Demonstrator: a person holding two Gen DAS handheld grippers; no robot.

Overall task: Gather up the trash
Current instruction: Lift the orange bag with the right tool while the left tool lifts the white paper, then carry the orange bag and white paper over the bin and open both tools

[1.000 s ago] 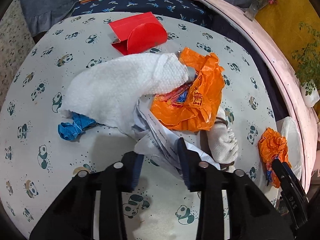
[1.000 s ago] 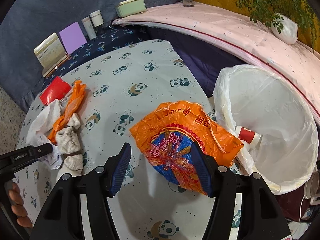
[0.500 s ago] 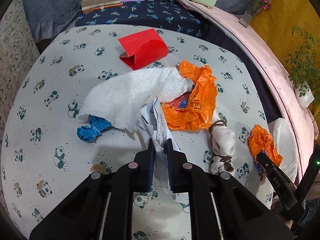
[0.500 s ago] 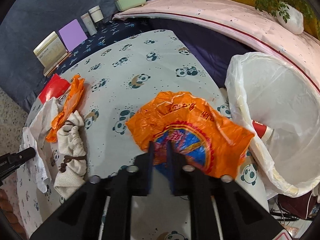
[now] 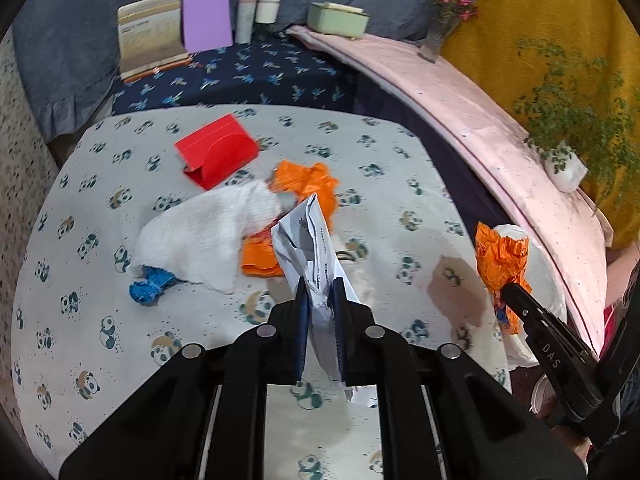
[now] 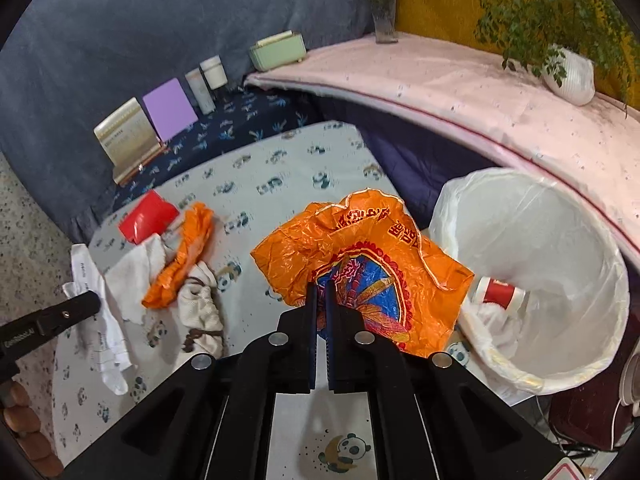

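Note:
My left gripper [image 5: 320, 288] is shut on a crumpled white printed paper [image 5: 312, 240] and holds it above the panda-print table [image 5: 100, 280]. My right gripper [image 6: 319, 292] is shut on an orange plastic bag [image 6: 360, 248] and holds it up beside the white-lined trash bin [image 6: 560, 264]. The bin holds a red and white cup [image 6: 500, 292]. On the table lie a white towel [image 5: 200, 236], a second orange bag [image 5: 308, 180], a blue crumpled wad [image 5: 152, 284] and a red folded card [image 5: 218, 150]. A knotted cloth bundle [image 6: 200, 312] lies by the second orange bag.
Books, a purple card [image 5: 206, 22], two jars and a green box [image 5: 338, 18] stand on the dark blue surface behind the table. A pink shelf [image 6: 460, 92] with a flower vase and a potted plant [image 6: 568, 76] curves along the right.
Both grippers closed, the left on the paper and the right on the orange bag. Both have lifted their pieces off the table.

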